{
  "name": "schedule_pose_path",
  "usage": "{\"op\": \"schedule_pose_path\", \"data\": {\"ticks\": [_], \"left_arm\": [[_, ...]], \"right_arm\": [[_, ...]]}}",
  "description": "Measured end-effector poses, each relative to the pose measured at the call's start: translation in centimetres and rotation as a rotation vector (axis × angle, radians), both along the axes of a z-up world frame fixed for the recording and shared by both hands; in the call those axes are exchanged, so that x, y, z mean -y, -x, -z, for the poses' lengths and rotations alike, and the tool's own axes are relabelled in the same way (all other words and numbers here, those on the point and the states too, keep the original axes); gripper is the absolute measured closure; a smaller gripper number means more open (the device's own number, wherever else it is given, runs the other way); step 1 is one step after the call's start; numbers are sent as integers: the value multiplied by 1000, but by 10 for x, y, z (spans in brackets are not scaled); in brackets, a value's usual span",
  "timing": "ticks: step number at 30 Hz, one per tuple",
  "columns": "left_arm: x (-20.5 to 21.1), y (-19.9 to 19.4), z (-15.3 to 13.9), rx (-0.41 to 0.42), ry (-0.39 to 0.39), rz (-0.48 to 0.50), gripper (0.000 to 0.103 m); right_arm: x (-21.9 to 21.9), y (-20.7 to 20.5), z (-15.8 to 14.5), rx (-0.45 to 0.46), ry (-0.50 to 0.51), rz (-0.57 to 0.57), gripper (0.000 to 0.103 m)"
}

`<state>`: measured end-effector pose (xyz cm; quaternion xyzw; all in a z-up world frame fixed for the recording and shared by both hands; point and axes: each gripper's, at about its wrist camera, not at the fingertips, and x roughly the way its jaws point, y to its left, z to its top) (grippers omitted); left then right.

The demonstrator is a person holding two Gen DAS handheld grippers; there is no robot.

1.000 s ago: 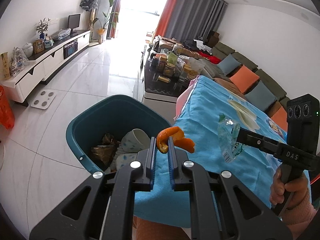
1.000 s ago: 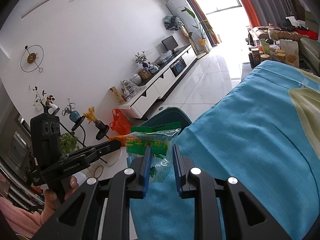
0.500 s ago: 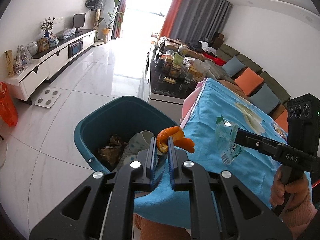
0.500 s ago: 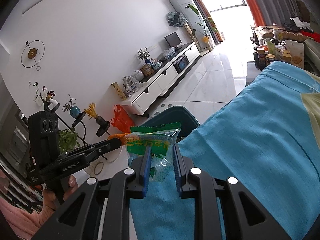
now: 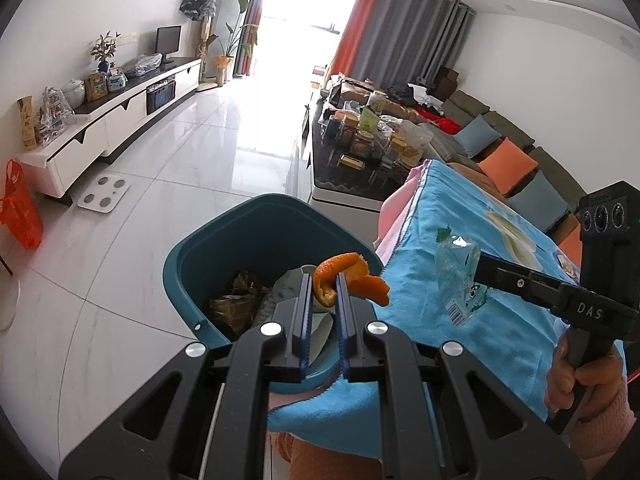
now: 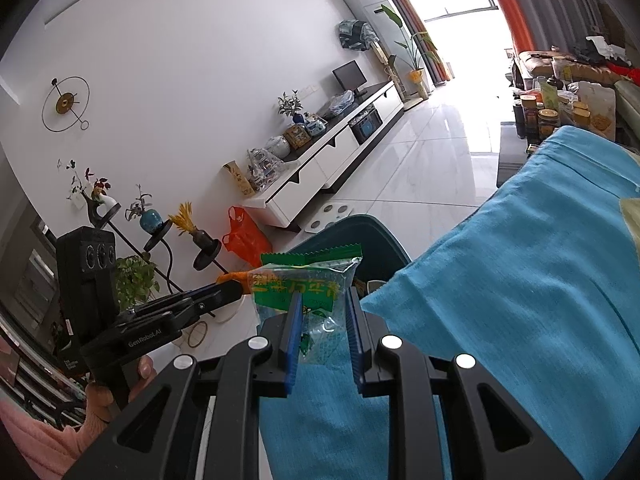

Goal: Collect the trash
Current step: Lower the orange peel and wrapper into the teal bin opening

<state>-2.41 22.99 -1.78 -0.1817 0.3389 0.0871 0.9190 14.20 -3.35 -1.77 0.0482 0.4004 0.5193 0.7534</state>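
My left gripper point(image 5: 322, 280) is shut on an orange peel point(image 5: 340, 274) and holds it over the near rim of the teal trash bin point(image 5: 212, 240), which holds brown wrappers and a paper cup. My right gripper point(image 6: 322, 300) is shut on a green and clear plastic snack wrapper point(image 6: 304, 284), held above the blue cloth at the table's edge. The wrapper point(image 5: 458, 276) also shows in the left wrist view, to the right of the bin. The left gripper point(image 6: 224, 292) shows at the left of the right wrist view.
The table with the blue cloth point(image 5: 460, 344) stands right of the bin. A dark coffee table point(image 5: 352, 176) crowded with jars stands behind it. A sofa with cushions point(image 5: 508, 160) runs along the right wall. A white TV cabinet point(image 5: 112, 120), a scale point(image 5: 104, 198) and an orange bag point(image 5: 20, 212) lie left.
My left gripper has moved left with the orange peel, from over the cloth's edge to over the bin. The right gripper has kept hold of the wrapper and shifted slightly.
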Motion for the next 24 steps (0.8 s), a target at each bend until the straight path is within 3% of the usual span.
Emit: {"op": "schedule_pose_path", "data": {"ticks": [24], "left_arm": [[-5, -3, 5, -18, -16, -37, 92]], "right_arm": [[-23, -11, 5, -27, 19, -19, 83]]}}
